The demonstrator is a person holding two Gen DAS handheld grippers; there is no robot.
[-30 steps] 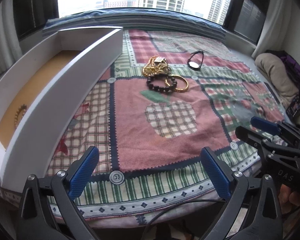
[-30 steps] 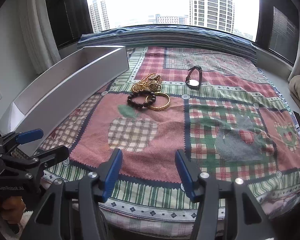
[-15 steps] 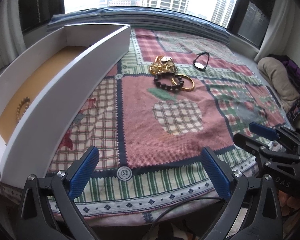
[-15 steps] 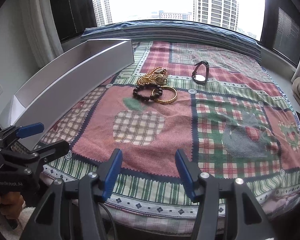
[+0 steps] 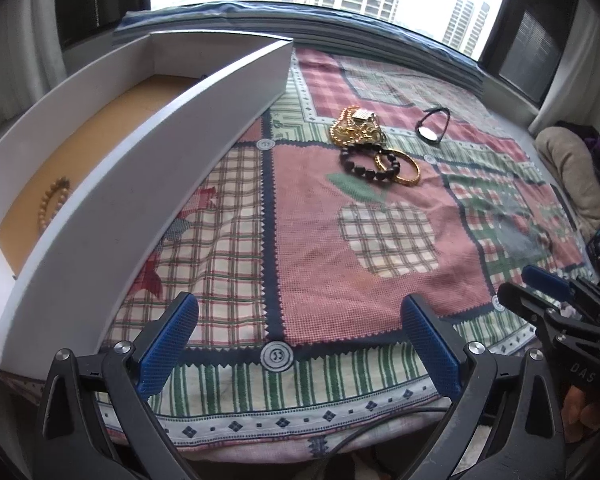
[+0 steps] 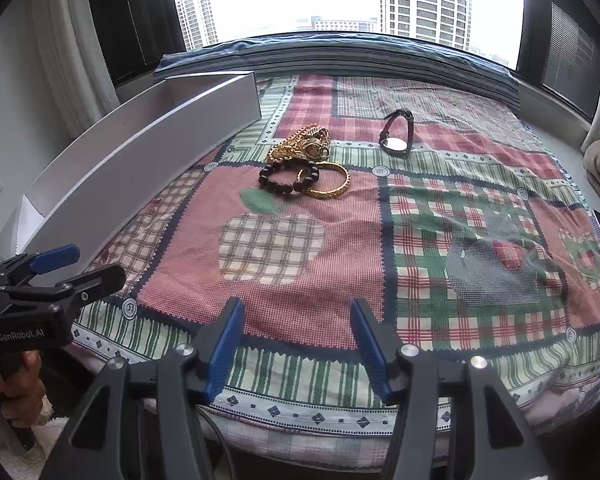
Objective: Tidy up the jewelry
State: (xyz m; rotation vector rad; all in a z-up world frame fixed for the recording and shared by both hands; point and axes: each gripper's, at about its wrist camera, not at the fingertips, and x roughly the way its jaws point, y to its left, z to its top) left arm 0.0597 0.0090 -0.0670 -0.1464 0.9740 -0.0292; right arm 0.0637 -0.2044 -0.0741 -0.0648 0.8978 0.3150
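Gold bangle [image 6: 324, 181], plaid cloth [image 6: 440, 240].

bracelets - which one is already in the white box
The light tan beaded bracelet, lying on the white box's brown floor. The dark beaded bracelet and the gold bangle lie overlapping on the patchwork cloth outside it.

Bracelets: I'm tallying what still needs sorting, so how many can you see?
3. A light beaded bracelet lies in the white box. A dark beaded bracelet and a gold bangle overlap on the blanket. The gold chain pile may hide more.
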